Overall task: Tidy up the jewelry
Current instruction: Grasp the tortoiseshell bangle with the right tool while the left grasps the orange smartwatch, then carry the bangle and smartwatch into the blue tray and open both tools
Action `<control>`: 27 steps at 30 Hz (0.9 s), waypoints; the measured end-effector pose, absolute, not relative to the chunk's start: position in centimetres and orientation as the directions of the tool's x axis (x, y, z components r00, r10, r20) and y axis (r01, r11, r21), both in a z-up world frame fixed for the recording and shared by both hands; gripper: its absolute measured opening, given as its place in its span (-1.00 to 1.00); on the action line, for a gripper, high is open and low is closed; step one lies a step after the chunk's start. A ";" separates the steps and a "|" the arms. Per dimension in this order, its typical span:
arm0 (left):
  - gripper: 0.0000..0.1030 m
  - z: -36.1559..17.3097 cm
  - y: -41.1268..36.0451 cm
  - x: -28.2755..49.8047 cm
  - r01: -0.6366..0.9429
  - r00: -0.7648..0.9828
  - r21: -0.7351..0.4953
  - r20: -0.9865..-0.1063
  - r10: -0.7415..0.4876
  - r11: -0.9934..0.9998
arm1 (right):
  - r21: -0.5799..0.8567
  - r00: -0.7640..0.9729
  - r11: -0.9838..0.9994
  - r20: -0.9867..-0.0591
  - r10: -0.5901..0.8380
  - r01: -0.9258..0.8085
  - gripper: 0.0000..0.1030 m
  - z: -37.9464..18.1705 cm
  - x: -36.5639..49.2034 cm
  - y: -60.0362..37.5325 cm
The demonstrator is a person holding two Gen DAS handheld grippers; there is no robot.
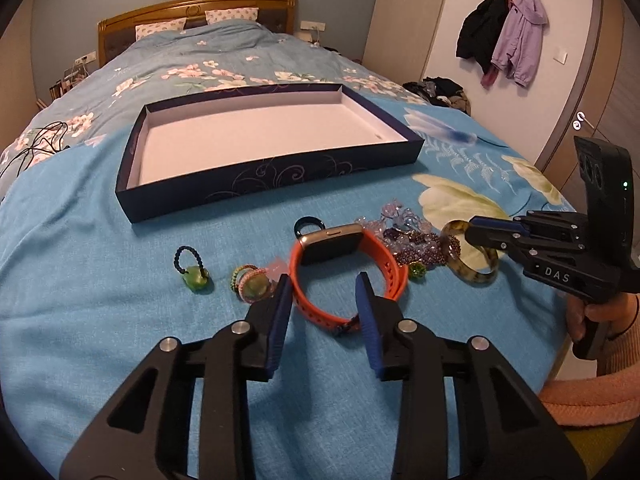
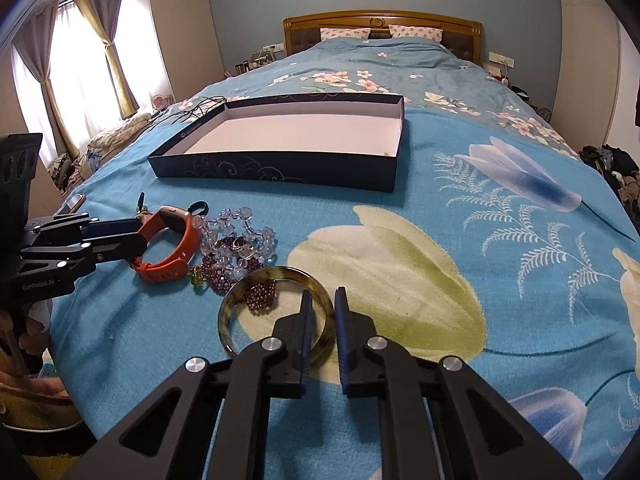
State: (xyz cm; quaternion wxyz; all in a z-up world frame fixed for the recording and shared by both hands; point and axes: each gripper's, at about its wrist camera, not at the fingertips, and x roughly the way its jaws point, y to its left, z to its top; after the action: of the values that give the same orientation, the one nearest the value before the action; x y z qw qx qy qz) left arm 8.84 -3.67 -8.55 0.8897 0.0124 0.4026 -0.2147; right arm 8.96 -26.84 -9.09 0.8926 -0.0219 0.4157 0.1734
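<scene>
We pinch the orange watch [image 1: 344, 276] with left gripper [image 1: 324, 292], bangle [image 2: 276, 312] with right gripper [image 2: 324, 308]; next, lift both into the box [image 1: 224, 192].

Bedspread [image 2: 500, 280]: woven cloth, matt, fine rough weave, printed flowers. Box [image 1: 256, 178]: dark matt card outside, plain white paper lining. Watch strap [image 1: 320, 300]: orange, rubbery, matt; watch case [image 1: 332, 236]: brushed metal. Bangle [image 2: 232, 312]: glossy mottled resin look. Beads [image 2: 244, 236]: clear, glassy. Headboard [image 2: 380, 18]: varnished wood. Gripper pads [image 2: 341, 332]: ribbed blue rubber.
</scene>
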 end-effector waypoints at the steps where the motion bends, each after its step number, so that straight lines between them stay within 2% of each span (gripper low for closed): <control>1: -0.37 -8.6 -3.7 9.0 0.391 0.578 -0.156 -0.725 -0.374 0.907 | 0.106 0.593 0.939 -0.750 0.291 -0.327 -0.82 -9.1 9.0 -26.9; 6: -0.34 -8.9 -3.9 9.9 0.400 0.551 -0.168 -0.742 -0.383 0.901 | 0.090 0.590 0.937 -0.755 0.286 -0.338 -0.81 -9.1 9.2 -26.7; 9: -0.37 -9.2 -4.1 10.7 0.400 0.531 -0.170 -0.757 -0.379 0.900 | 0.068 0.593 0.936 -0.757 0.275 -0.346 -0.88 -9.0 9.2 -26.4; 14: -0.74 -9.2 -4.1 11.3 0.374 0.536 -0.153 -0.769 -0.348 0.915 | 0.070 0.594 0.932 -0.753 0.283 -0.356 -0.89 -9.0 9.2 -26.6; 17: -0.85 -9.2 -3.9 11.4 0.367 0.538 -0.165 -0.765 -0.354 0.915 | 0.102 0.595 0.928 -0.741 0.312 -0.358 -0.89 -8.5 9.1 -27.1; 27: -0.85 -7.5 -2.5 11.3 0.357 0.557 -0.230 -0.726 -0.404 0.905 | 0.145 0.637 0.919 -0.681 0.361 -0.366 -0.89 -5.7 10.4 -27.8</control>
State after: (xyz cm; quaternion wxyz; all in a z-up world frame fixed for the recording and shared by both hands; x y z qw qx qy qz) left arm 11.26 -2.47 -7.50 0.8819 -0.0278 0.4184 -0.2157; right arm 10.41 -27.78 -5.68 0.9048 -0.0032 0.3753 0.2011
